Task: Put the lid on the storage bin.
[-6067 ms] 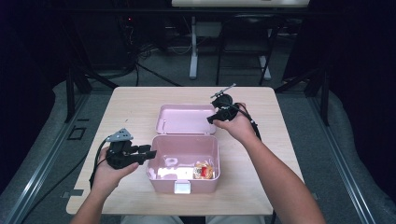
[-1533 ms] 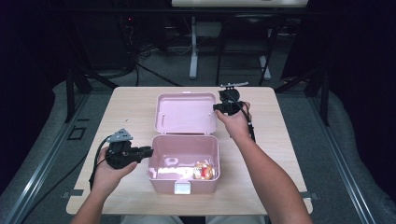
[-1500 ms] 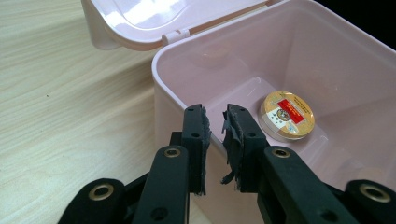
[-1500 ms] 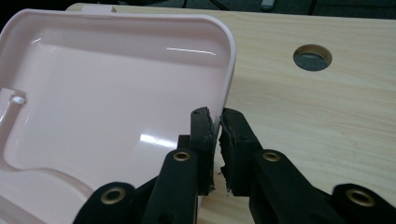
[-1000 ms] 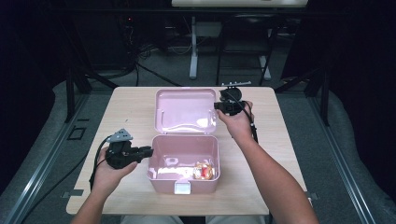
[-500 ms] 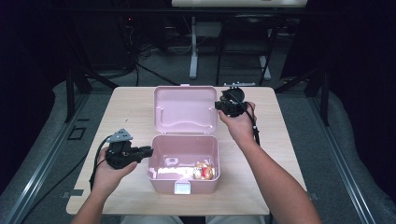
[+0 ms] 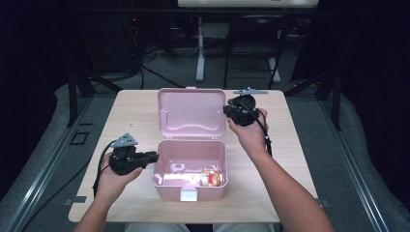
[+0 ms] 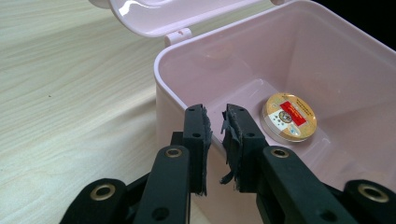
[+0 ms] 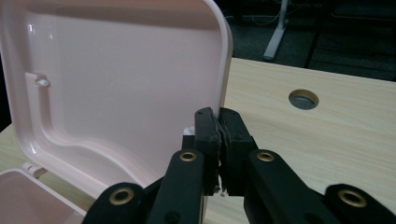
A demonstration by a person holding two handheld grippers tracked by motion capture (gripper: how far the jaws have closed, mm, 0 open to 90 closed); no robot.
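Lid point(image 7: 192, 112) stands upright behind its pink box point(image 7: 164, 180) on the bench point(image 7: 135, 108), its edge pinched in the right tool point(image 9: 219, 122); left tool point(image 8: 216, 124), slightly parted, clamps the box's wall, beside a tin point(image 8: 289, 117).

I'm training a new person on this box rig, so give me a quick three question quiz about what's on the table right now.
1. True or false: the lid of the pink box lies flat on the table.
2. Which gripper has its jaws shut on the lid's edge: A) left gripper, B) right gripper, C) neither?
3. What lies inside the box, and in which part?

Key
1. False: it stands raised, tilted up from the hinge.
2. B: its pads pinch the lid's right edge, seen from above. The left gripper grips the box's left wall.
3. A round tin with a gold and red label, on the floor near the front right corner in the high view.
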